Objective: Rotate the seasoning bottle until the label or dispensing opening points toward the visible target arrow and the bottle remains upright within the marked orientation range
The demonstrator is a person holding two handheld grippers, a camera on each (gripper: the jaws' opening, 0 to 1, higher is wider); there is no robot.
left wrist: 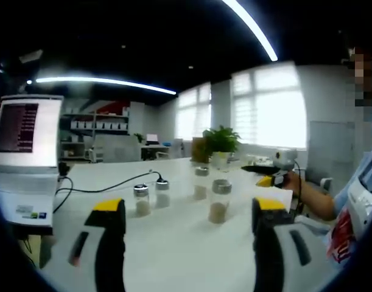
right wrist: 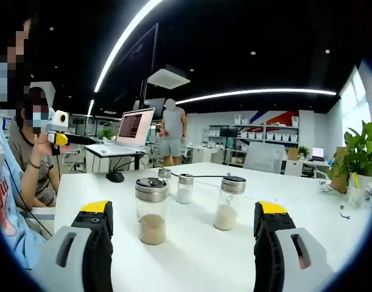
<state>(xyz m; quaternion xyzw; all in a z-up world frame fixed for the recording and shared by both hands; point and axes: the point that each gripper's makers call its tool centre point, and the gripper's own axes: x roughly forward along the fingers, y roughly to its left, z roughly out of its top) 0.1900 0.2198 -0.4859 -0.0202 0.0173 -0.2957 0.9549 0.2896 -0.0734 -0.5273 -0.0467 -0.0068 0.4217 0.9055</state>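
Several glass seasoning bottles with metal caps stand upright on the white table (left wrist: 173, 255), each part full of pale powder. In the left gripper view the nearest bottle (left wrist: 220, 201) stands ahead and right of centre, with another bottle (left wrist: 141, 199) to its left. My left gripper (left wrist: 189, 210) is open, short of them, with nothing between its yellow-tipped jaws. In the right gripper view one bottle (right wrist: 151, 210) stands ahead on the left and another bottle (right wrist: 228, 202) on the right. My right gripper (right wrist: 184, 210) is open and holds nothing.
An open laptop (left wrist: 26, 152) with a black cable sits at the table's edge, with a mouse (right wrist: 115, 177) near it. A potted plant (left wrist: 221, 142) stands at the far side. A seated person (right wrist: 33, 164) is beside the table; another person (right wrist: 170, 137) stands behind.
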